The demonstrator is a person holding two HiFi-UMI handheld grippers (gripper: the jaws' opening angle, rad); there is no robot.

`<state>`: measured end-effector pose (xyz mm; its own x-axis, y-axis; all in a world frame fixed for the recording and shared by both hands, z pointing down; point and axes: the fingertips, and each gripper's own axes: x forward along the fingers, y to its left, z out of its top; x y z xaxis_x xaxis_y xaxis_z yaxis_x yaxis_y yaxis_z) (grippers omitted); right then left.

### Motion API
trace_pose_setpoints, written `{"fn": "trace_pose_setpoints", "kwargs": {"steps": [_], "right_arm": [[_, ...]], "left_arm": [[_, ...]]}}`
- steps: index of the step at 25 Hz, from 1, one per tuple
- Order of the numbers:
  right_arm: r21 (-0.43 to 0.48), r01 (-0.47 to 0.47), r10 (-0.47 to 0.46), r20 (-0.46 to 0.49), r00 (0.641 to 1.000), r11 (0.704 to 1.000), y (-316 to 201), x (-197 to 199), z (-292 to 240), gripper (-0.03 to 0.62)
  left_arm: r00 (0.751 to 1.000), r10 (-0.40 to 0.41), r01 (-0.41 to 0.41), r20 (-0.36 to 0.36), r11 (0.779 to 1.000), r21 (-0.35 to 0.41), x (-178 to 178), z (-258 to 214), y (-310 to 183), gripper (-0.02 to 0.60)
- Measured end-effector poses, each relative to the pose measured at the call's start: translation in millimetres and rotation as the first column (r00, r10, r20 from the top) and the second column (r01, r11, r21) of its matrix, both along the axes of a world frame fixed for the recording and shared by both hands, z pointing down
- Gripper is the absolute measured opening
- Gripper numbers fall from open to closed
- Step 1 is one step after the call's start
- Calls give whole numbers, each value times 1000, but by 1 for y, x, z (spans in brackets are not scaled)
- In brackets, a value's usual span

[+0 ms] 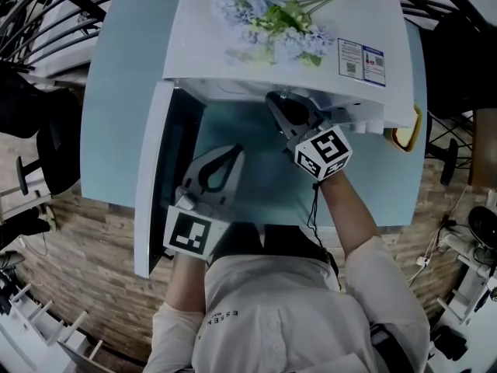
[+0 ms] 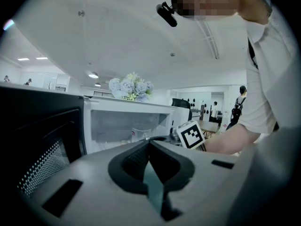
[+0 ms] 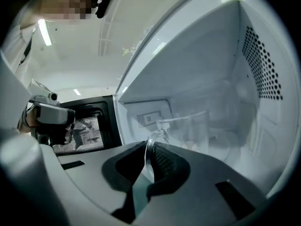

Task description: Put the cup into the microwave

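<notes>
A white microwave stands on the table with its door swung open to the left. My right gripper reaches into the cavity, its tips hidden under the top edge. In the right gripper view the right gripper is shut on the handle of a clear glass cup, which is inside the cavity. My left gripper hangs in front of the opening beside the door, shut and empty. In the left gripper view the left gripper faces the cup and the right gripper's marker cube.
A bunch of pale blue artificial flowers lies on top of the microwave. The light blue table stretches to the left of the door. A yellow-rimmed object sits behind the microwave's right corner. Chairs and people stand in the room beyond.
</notes>
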<state>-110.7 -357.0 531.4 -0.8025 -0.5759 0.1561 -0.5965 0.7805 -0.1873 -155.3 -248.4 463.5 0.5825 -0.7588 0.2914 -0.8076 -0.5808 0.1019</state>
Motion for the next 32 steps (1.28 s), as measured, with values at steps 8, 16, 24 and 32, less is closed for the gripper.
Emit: {"fn": "trace_pose_setpoints", "kwargs": {"steps": [8,16,24,32], "right_arm": [[2,-12,12,-39,999,1000,7,8,-3,75],[4,-68,68,-56,996,998,18,27,-12,127],[18,-103,104,-55,993,994,56,42,-58,127],[109,-165,164,14,986,980,102,61,-131,42]], "left_arm": [[1000,7,-7,-5,1000,-5,8,-1,7,2],[1000,5,-5,-7,1000,-5,13,-7,12,2],[1000,13,-13,-9,999,30,16,-40,18,2],[999,28,-31,35,996,85,16,-74,24,2]]}}
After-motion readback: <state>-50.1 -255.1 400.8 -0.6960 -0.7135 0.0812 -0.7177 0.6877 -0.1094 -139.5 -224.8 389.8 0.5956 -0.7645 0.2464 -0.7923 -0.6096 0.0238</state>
